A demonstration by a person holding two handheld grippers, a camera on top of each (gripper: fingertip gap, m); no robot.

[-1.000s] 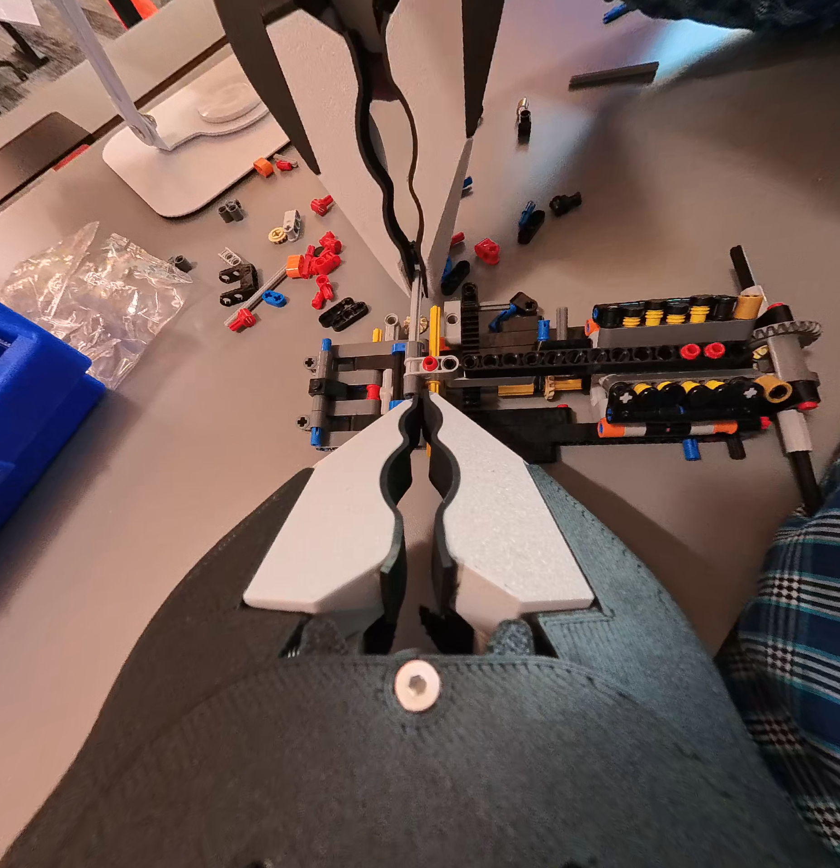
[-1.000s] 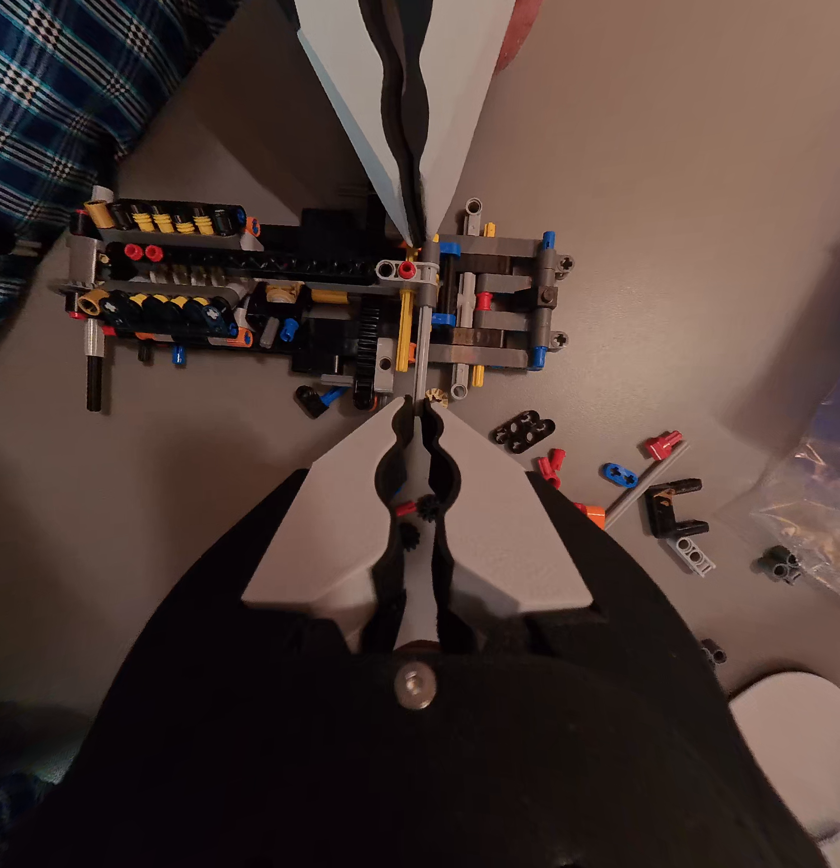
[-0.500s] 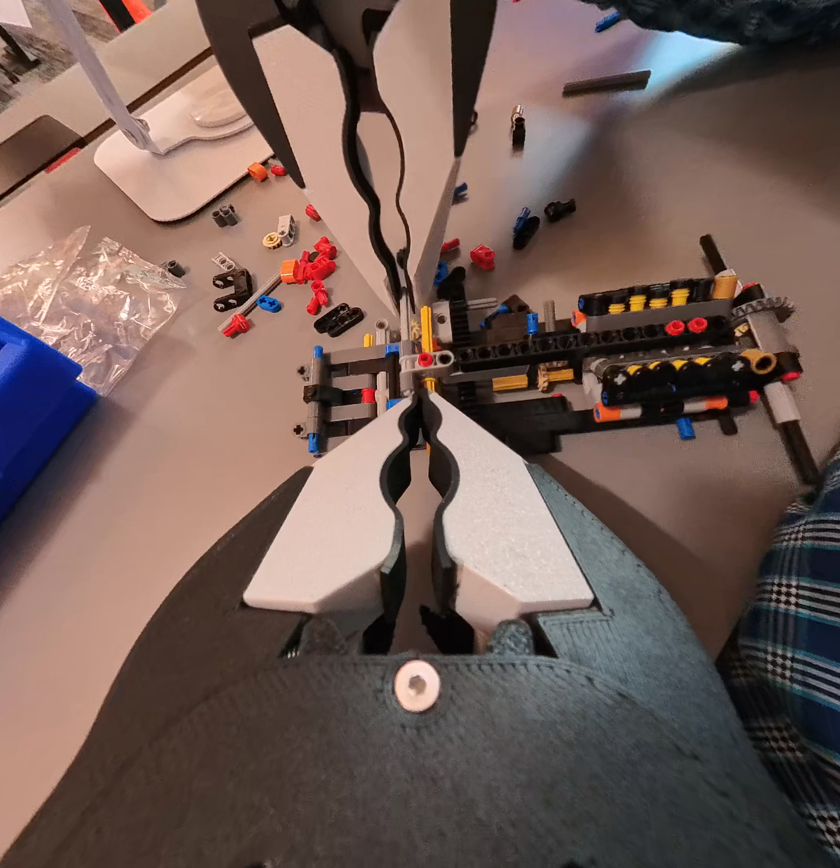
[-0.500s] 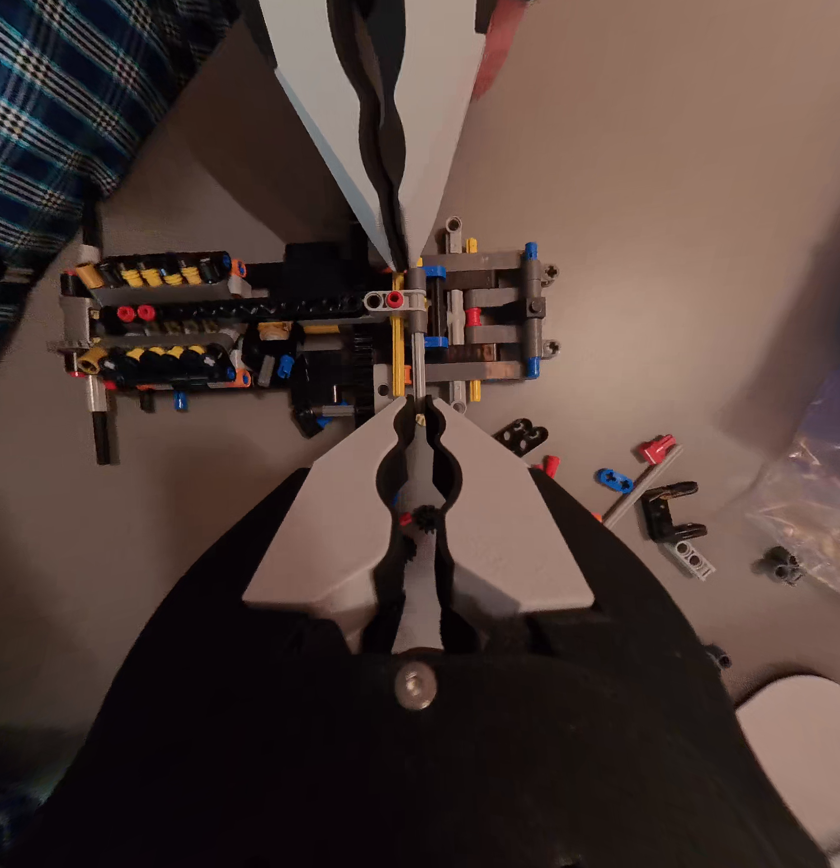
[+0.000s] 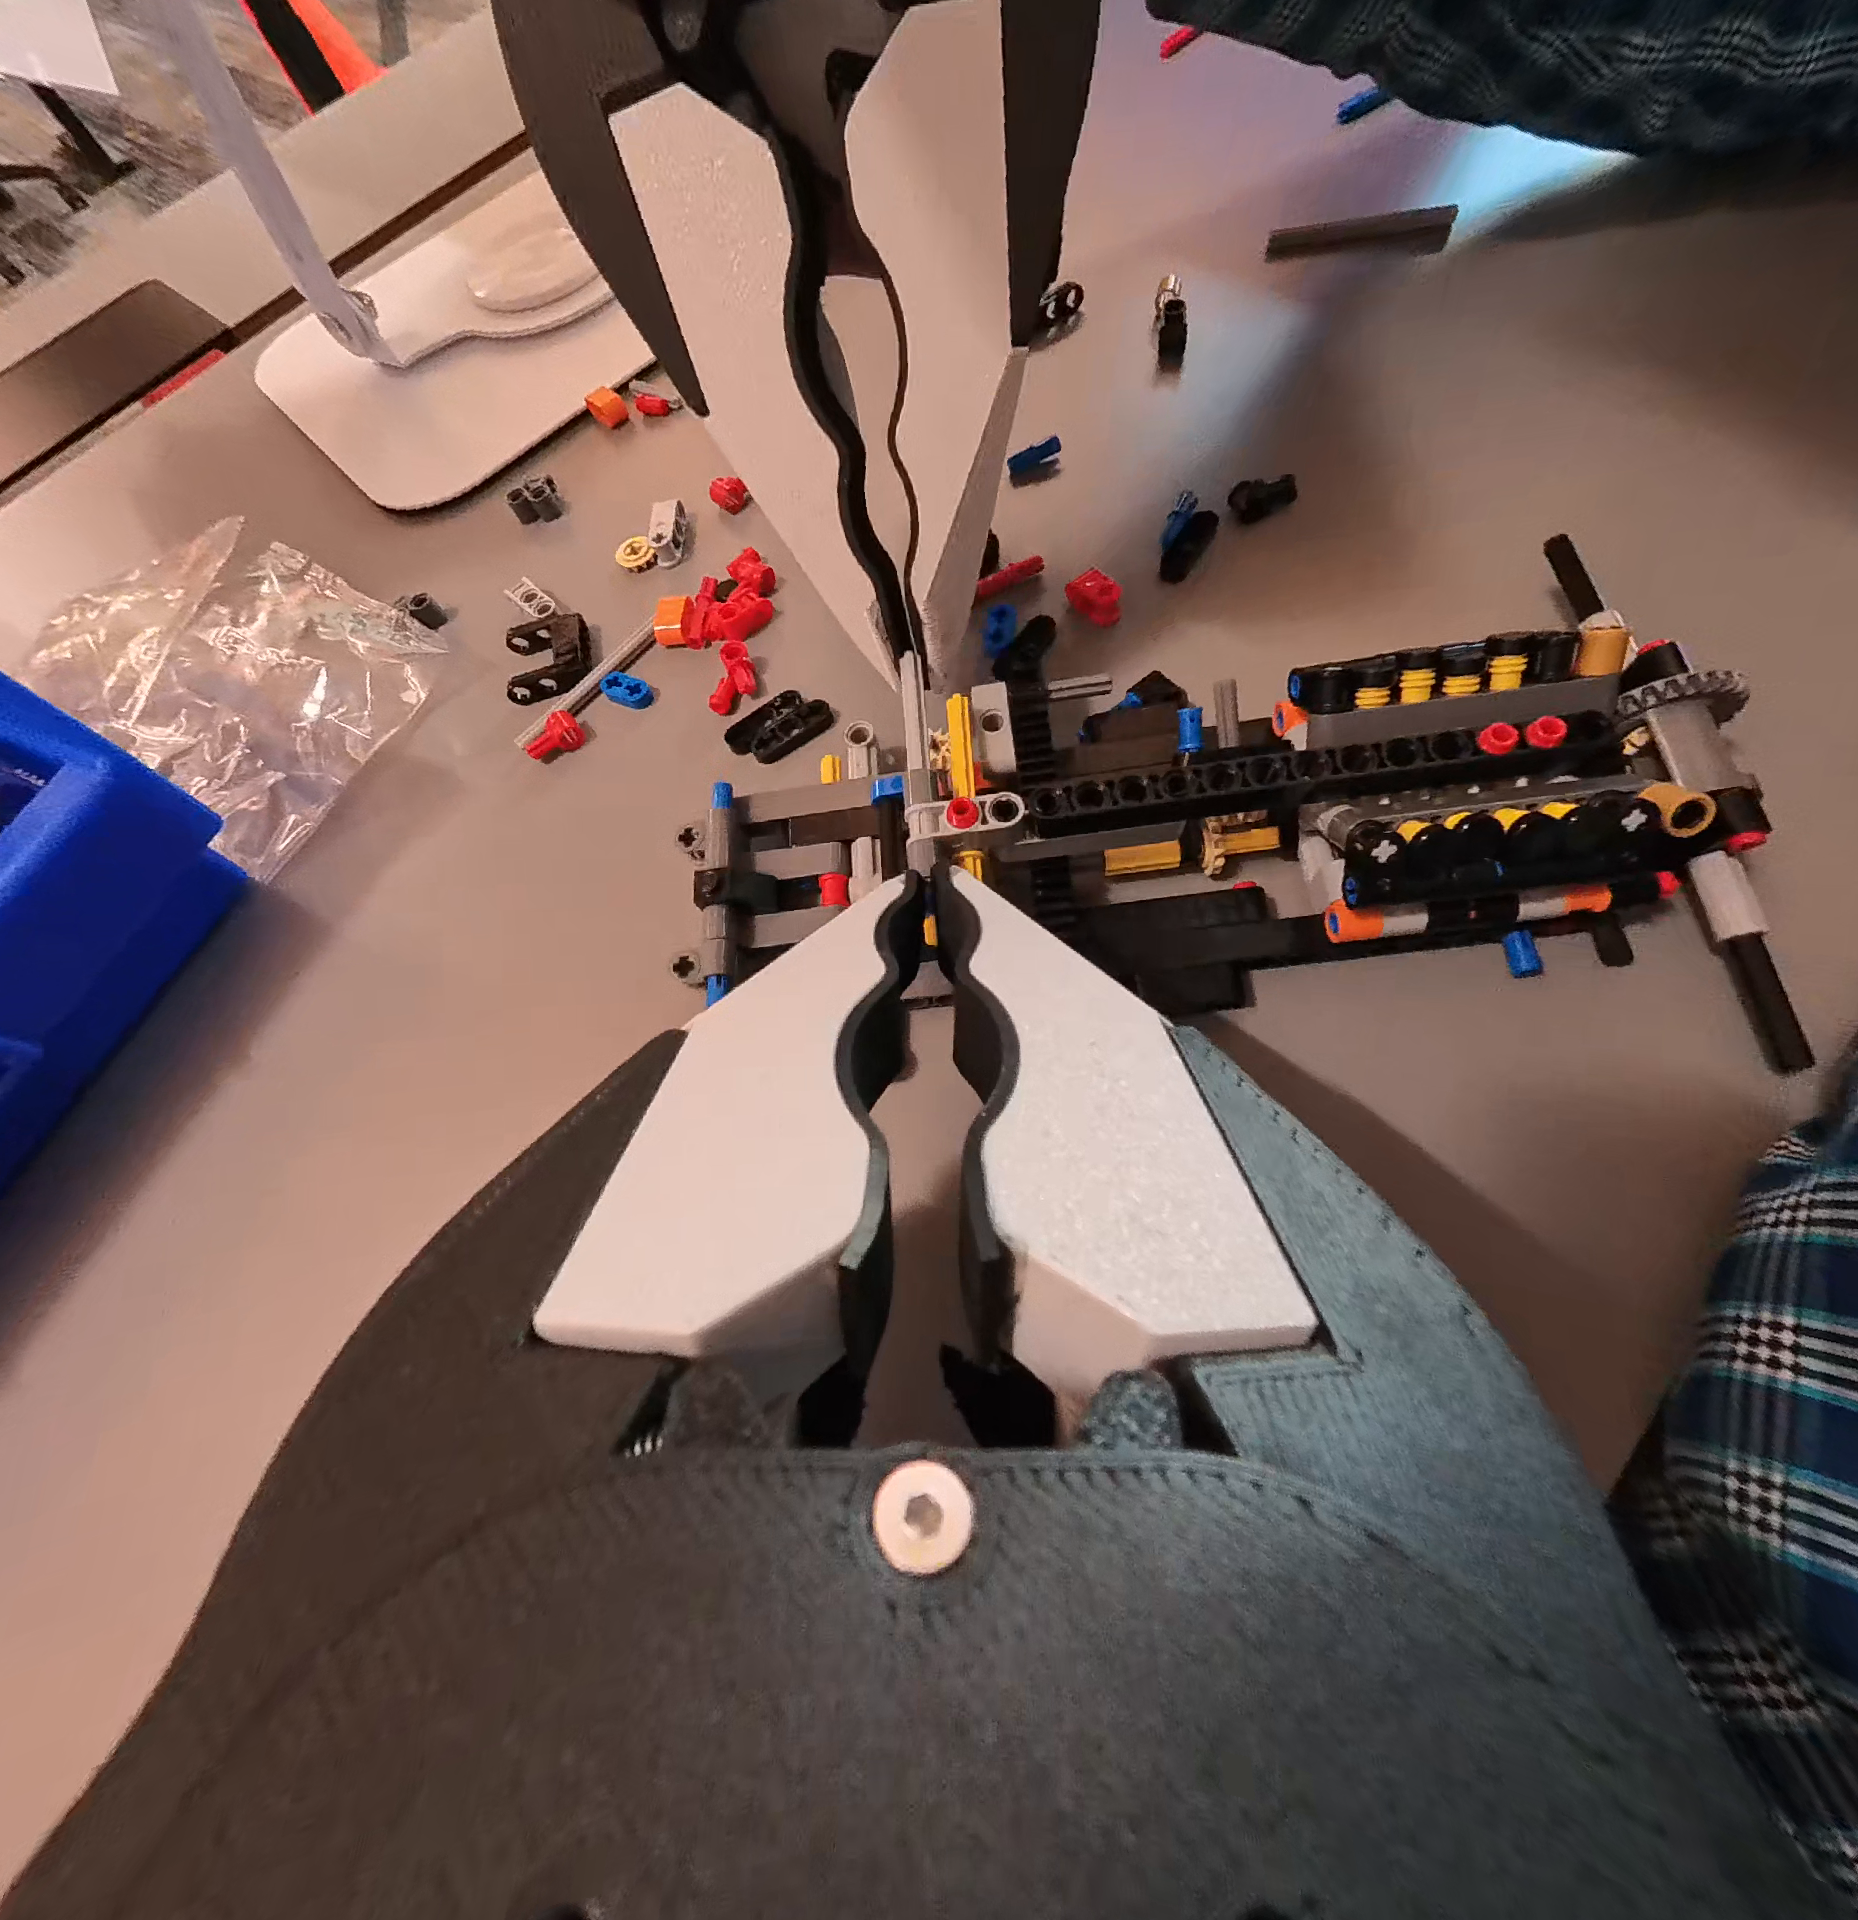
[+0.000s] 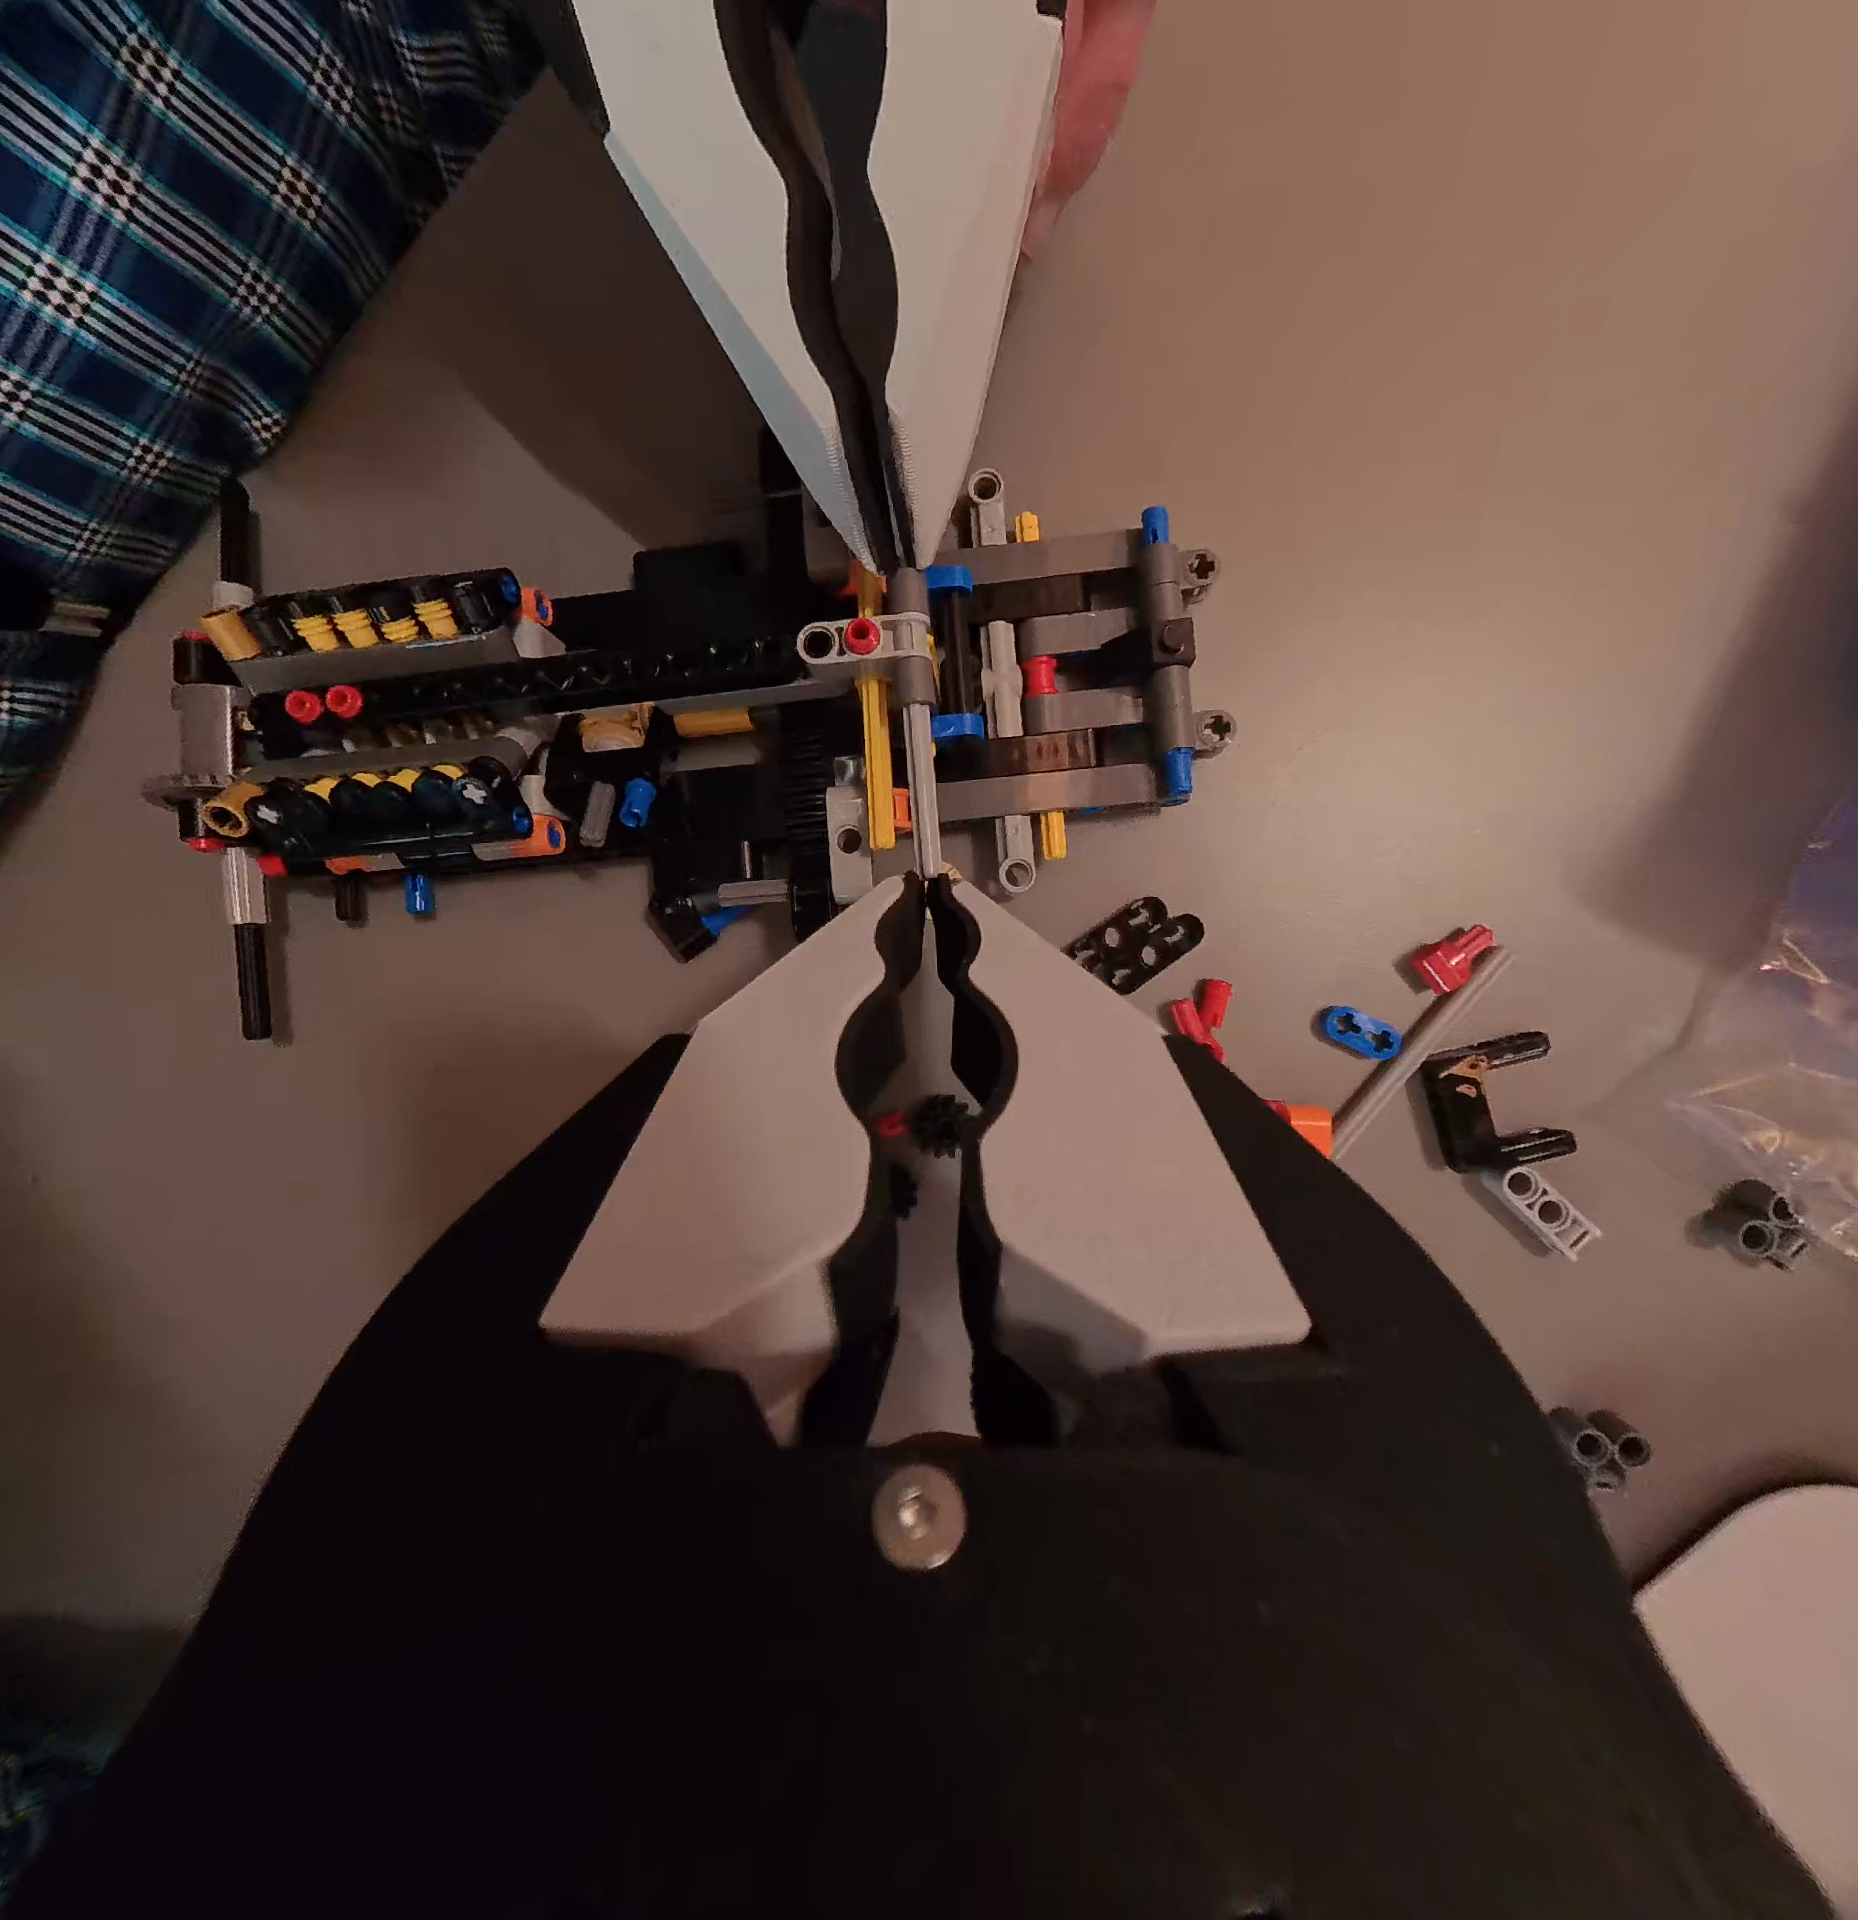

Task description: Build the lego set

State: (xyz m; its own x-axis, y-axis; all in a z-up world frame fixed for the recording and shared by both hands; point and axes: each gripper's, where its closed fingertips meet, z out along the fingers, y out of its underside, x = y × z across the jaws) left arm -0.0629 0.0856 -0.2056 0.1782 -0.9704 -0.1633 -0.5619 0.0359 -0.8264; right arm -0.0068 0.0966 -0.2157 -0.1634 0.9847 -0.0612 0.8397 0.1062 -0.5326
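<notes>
The long lego model (image 5: 1268, 821) lies flat on the grey table (image 5: 385, 1039), with black beams, yellow parts and a grey frame at its left end. My left gripper (image 5: 925, 883) is shut on the model's near side at a grey connector. My right gripper (image 5: 909, 649) comes in from the far side, shut on a thin grey axle (image 5: 912, 707) that runs into the model. In the right wrist view my right gripper (image 6: 925, 883) pinches the axle (image 6: 922, 800). The left gripper (image 6: 894, 561) meets the model (image 6: 592, 696) from the opposite side.
Loose small pieces (image 5: 717, 623) lie beyond the model, also in the right wrist view (image 6: 1465, 1091). A clear plastic bag (image 5: 229, 665), a blue bin (image 5: 63, 883) and a white stand base (image 5: 457, 384) are at the left. A plaid sleeve (image 5: 1787, 1455) is at the right. Some 7 cm of space lies between my two pairs of fingers.
The two grippers have come closer together and the grey axle has slid farther into the model. Both stay shut.
</notes>
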